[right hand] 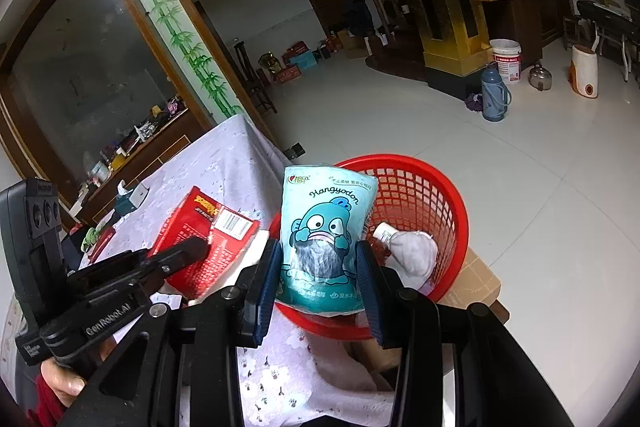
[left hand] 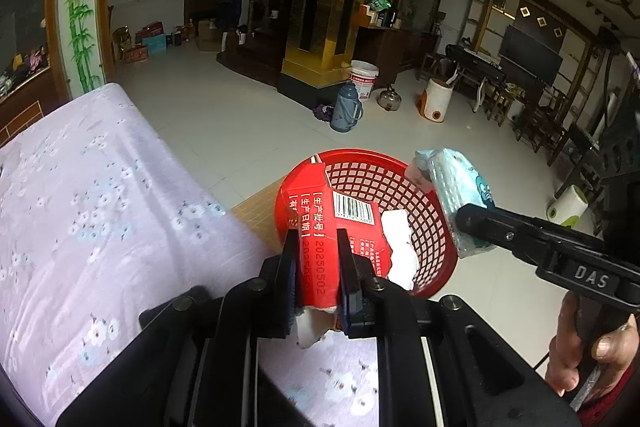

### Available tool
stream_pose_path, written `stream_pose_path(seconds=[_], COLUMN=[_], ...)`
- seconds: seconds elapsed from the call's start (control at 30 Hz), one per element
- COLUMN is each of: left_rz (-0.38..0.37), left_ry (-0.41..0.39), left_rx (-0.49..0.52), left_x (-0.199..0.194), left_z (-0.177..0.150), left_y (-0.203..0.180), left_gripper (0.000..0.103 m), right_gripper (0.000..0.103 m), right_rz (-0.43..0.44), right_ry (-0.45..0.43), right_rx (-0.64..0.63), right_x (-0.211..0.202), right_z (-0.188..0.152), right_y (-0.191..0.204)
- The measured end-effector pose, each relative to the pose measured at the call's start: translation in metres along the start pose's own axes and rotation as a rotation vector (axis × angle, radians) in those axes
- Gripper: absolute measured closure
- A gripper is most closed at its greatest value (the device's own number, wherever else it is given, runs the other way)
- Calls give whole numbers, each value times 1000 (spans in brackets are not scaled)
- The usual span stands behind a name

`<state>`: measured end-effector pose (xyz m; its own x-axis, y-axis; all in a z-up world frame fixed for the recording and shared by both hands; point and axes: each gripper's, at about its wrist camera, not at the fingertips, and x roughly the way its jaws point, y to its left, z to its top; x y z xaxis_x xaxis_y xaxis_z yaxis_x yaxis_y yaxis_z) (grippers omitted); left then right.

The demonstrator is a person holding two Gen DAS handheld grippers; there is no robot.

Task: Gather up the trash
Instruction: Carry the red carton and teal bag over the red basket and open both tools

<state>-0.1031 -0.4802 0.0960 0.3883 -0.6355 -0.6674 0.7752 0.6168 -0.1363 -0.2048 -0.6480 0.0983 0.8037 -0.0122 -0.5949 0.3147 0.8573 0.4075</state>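
Note:
My left gripper (left hand: 316,255) is shut on a torn red carton (left hand: 332,223) and holds it over the near left rim of a red mesh basket (left hand: 400,187). My right gripper (right hand: 318,259) is shut on a light blue tissue pack (right hand: 324,227) printed with a cartoon fish, held over the basket's (right hand: 424,195) near rim. The tissue pack (left hand: 460,195) and right gripper also show at the right of the left wrist view. The red carton (right hand: 208,231) shows at the left of the right wrist view. Crumpled white paper (right hand: 416,251) lies inside the basket.
A table with a lilac flowered cloth (left hand: 80,207) fills the left. The basket stands on a cardboard box (right hand: 476,279) beside the table. On the tiled floor beyond stand a blue thermos (left hand: 346,107), a white bucket (left hand: 364,77) and a kettle (left hand: 390,101).

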Motion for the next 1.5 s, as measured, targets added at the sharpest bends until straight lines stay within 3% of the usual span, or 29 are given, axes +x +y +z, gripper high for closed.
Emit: stream_pose_path(seconds=[0.57, 0.7, 0.77, 0.83, 1.1, 1.27, 1.5], left_rz=[19, 16, 21, 30, 35, 35, 48], left_ry=[77, 91, 92, 86, 62, 34, 3], left_rx=[39, 42, 40, 37, 14, 21, 8], left_x=[63, 72, 73, 71, 48, 26, -6], left_z=[11, 8, 7, 7, 6, 4, -8], left_y=[-17, -17, -17, -16, -5, -2, 10], left_gripper=[88, 76, 62, 56, 54, 51, 50], right_gripper=[58, 53, 52, 52, 51, 43, 39], right_rz=[-72, -95, -95, -104, -115, -117, -184], right_ry=[35, 48, 49, 47, 35, 18, -5], right_rx=[39, 24, 24, 24, 0, -30, -98], right_x=[34, 40, 41, 40, 31, 20, 10], right_z=[26, 28, 29, 29, 29, 26, 14], right_y=[-31, -31, -29, -30, -23, -8, 22])
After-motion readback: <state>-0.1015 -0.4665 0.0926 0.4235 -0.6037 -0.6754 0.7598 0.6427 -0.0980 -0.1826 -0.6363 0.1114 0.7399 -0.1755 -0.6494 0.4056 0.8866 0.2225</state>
